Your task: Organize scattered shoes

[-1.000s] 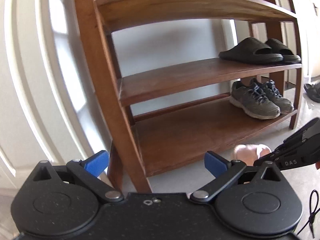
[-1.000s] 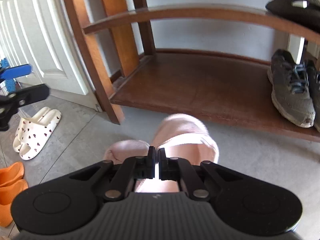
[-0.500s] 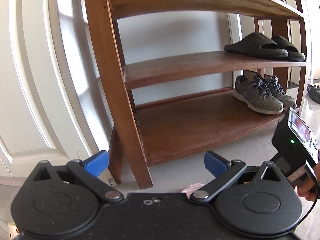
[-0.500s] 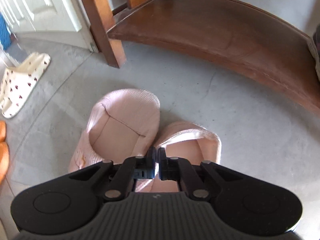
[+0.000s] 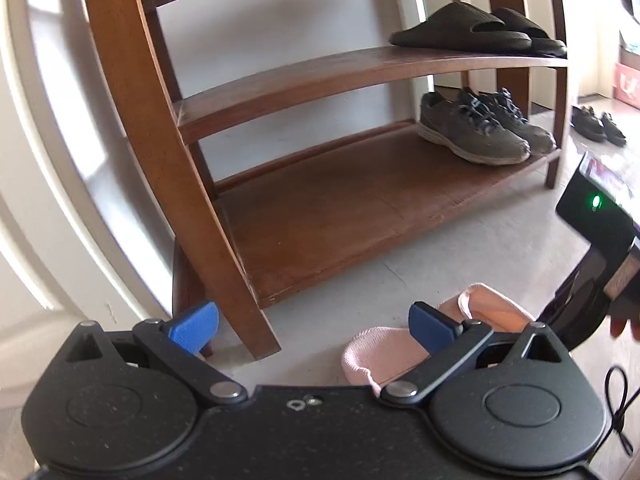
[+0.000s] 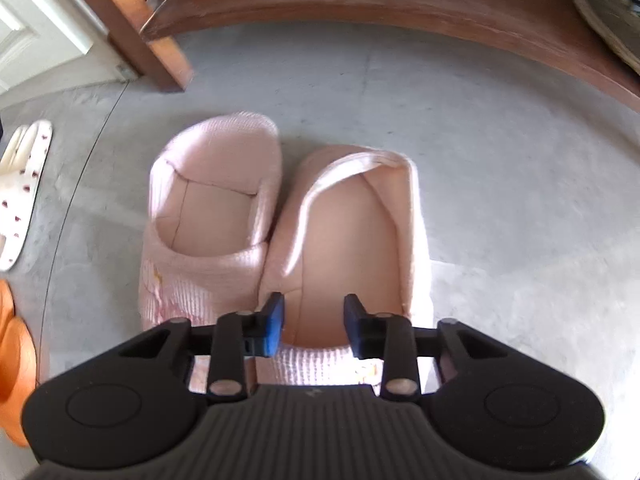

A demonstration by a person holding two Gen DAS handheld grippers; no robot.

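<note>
Two pink slippers [image 6: 280,216] sit side by side on the floor [image 6: 500,160]. The right tongs [image 6: 314,326] are opening above one, pads clear. The left tongs [image 5: 314,326] stand wide, empty.

I see the pink slippers [image 6: 224,216] are soft ribbed knit cloth with smooth lining. My shoe rack [image 5: 360,208] is polished brown wood with a slight sheen. The floor [image 6: 500,168] looks like matt grey stone tile. The grey sneakers [image 5: 472,132] have scuffed fabric, the dark slides [image 5: 452,28] matt rubbery foam.
</note>
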